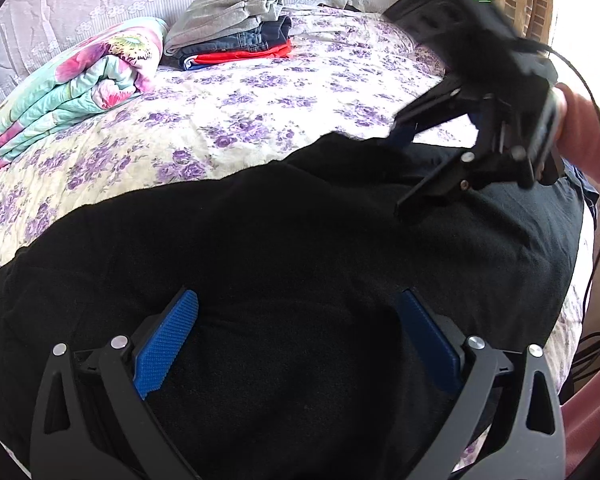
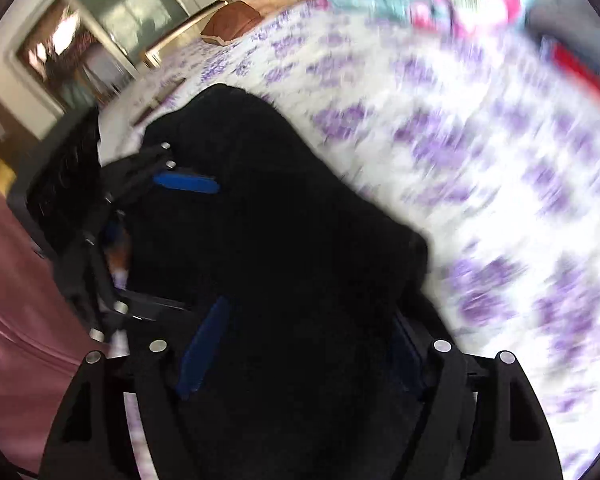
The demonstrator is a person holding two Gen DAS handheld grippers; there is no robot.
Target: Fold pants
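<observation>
While both sets of jaws stand spread with nothing clamped, left gripper (image 1: 296, 344) hovers over the black pants (image 1: 280, 240), its blue pads (image 1: 168, 340) wide apart above the cloth. Right gripper (image 1: 396, 172) sits at the pants' far right edge, fingers parted, tips at the fabric, released; its own view is motion-blurred. Pants lie folded flat on the purple-flowered bedspread (image 1: 240, 100). Behind: stack of folded clothes (image 1: 236, 28) next to a floral quilt (image 1: 80, 80). Pink sleeve (image 1: 592, 128) at right.

No text, label or number can be read anywhere.
</observation>
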